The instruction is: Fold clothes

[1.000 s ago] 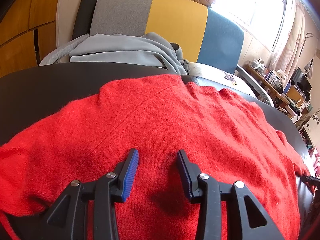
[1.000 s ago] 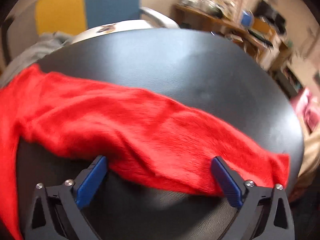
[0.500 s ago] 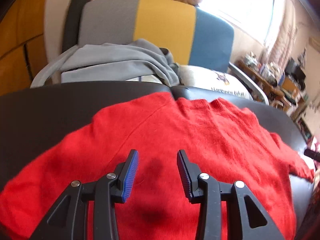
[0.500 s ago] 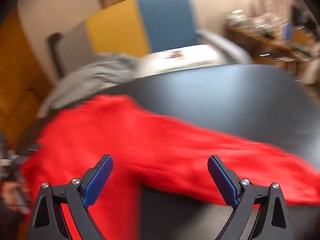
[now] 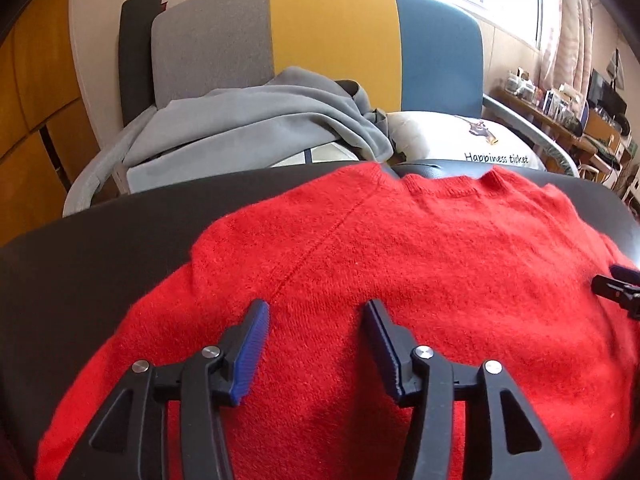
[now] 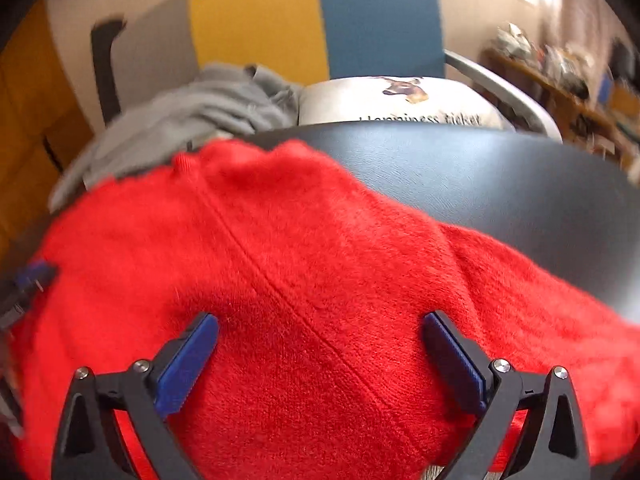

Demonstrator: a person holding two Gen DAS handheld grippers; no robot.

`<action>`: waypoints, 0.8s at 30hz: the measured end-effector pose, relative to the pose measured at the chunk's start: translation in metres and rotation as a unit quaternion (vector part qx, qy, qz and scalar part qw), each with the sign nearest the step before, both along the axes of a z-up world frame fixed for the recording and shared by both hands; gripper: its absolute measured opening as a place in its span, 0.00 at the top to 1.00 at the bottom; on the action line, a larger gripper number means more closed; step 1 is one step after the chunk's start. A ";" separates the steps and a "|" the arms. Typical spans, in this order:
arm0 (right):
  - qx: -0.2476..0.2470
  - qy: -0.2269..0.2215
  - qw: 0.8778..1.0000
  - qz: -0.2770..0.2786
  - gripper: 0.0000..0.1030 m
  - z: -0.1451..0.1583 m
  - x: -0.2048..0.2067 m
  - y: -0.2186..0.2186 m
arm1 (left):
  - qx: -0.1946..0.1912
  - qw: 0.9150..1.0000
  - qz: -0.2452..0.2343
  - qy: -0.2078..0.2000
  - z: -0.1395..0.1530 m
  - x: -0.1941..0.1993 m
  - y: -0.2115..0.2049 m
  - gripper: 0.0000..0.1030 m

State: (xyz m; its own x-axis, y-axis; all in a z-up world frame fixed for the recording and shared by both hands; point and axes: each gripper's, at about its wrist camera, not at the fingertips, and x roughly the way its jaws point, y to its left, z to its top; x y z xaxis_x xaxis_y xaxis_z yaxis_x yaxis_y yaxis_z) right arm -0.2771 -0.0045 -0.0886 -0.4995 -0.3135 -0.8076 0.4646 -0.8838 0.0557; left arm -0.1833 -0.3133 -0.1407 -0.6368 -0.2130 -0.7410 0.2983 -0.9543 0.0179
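Grey garment (image 5: 256,128) and printed cushion (image 5: 460,140) lie on a tricolour chair (image 5: 332,36).

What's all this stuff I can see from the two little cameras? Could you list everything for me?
red sweater: one, red knit, spread flat on the black table, neck toward the chair
black table: one, black leather-like top, under the sweater
grey garment: one, grey, heaped on the chair seat
white cushion: one, white with a deer picture and "Happiness ticket", beside the grey garment
chair: one, back in grey, yellow and blue panels, behind the table
cluttered shelf: one, wooden, far right under the window
left gripper: black with blue pads, open, over the sweater
right gripper: black with blue pads, wide open, over the sweater
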 end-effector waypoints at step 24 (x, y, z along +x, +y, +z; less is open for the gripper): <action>-0.108 -0.098 0.979 0.140 0.00 0.017 0.200 0.119 | 0.093 0.996 -0.014 0.008 0.020 0.279 0.079 0.51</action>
